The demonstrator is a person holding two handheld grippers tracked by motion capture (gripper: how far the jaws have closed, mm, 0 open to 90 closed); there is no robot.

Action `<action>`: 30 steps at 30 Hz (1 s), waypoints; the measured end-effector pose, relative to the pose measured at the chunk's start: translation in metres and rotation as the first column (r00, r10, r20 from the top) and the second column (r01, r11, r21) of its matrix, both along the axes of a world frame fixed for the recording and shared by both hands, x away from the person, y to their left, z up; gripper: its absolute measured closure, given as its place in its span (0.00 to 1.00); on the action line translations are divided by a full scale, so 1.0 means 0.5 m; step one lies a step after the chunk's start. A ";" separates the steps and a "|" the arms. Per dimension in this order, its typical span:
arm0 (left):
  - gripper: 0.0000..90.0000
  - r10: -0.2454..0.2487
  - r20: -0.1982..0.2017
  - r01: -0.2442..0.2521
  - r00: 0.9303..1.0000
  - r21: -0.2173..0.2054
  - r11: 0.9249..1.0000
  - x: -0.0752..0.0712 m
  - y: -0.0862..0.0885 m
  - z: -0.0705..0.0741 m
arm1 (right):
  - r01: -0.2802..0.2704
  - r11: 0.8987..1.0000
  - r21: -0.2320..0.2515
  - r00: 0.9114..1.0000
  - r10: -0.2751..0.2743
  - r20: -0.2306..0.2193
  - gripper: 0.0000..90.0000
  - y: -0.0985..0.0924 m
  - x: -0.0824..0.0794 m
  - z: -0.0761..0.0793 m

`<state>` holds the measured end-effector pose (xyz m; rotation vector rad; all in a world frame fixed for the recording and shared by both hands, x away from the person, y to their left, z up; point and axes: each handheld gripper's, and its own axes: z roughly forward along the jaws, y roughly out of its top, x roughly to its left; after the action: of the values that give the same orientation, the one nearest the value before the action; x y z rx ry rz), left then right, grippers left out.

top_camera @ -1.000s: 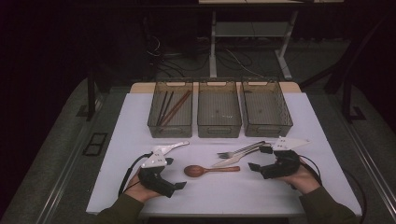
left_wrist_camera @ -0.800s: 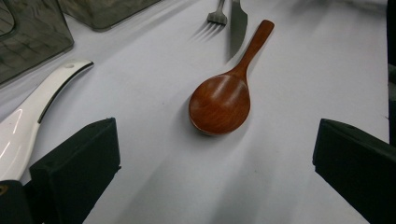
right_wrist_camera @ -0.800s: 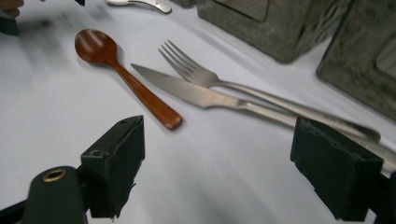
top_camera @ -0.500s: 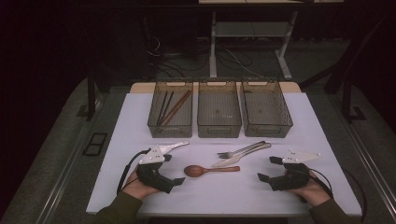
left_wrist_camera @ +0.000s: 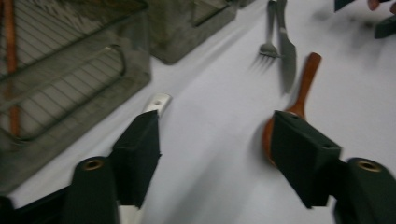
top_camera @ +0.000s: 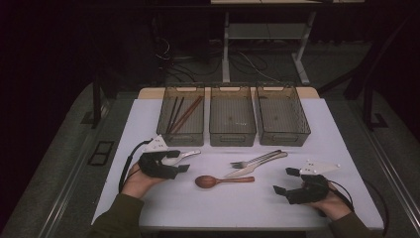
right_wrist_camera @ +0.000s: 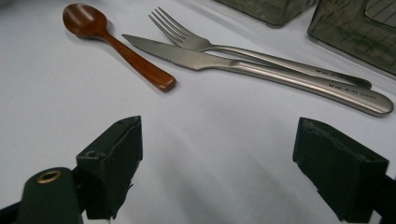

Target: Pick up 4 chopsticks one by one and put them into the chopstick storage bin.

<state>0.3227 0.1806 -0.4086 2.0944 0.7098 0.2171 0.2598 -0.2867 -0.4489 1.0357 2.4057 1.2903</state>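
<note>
A silver utensil (top_camera: 187,154) lies on the white table (top_camera: 223,208) in front of the left bin. My left gripper (top_camera: 181,161) is over it; its jaws have just been closing. In the left gripper view the utensil's handle end (left_wrist_camera: 157,101) pokes out past one jaw, and bare table shows across the gap of the left gripper (left_wrist_camera: 217,135). A wooden spoon (top_camera: 223,180), a fork (top_camera: 257,158) and a knife (top_camera: 250,169) lie mid-table. My right gripper (top_camera: 283,181) rests open at the near right, with nothing between the jaws of the right gripper (right_wrist_camera: 217,154).
Three translucent bins stand in a row at the back: the left bin (top_camera: 163,124) holds chopsticks (top_camera: 185,114), then the middle bin (top_camera: 232,136) and the right bin (top_camera: 283,138). The table's front edge is close to both hands.
My left gripper has moved forward over the silver utensil and its jaws have narrowed. My right gripper has drawn back from the fork and knife to the near right.
</note>
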 end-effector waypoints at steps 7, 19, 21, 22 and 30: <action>0.65 0.033 -0.023 -0.032 0.999 0.057 0.998 0.057 0.024 0.001 | 0.004 1.000 0.002 1.000 -0.004 0.000 0.17 -0.001 0.001 0.000; 0.95 0.203 -0.088 -0.190 0.975 0.143 0.971 0.098 0.087 -0.043 | -0.006 1.000 -0.005 1.000 0.006 0.000 0.17 0.001 0.003 -0.001; 0.95 0.212 -0.104 -0.196 0.972 0.146 0.970 0.100 0.090 -0.050 | -0.006 1.000 -0.005 1.000 0.006 0.002 0.18 0.001 0.003 -0.001; 0.95 0.209 -0.110 -0.192 0.972 0.148 0.970 0.101 0.092 -0.052 | -0.006 1.000 -0.005 1.000 0.006 0.001 0.18 0.001 0.003 -0.001; 0.96 0.193 -0.150 -0.168 0.970 0.164 0.972 0.094 0.089 -0.060 | -0.004 1.000 -0.010 1.000 0.004 0.004 0.18 -0.002 0.002 -0.001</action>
<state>0.3695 0.2252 -0.4384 2.2094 1.0142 0.2051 0.2607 -0.2877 -0.4492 1.0250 2.4108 1.2789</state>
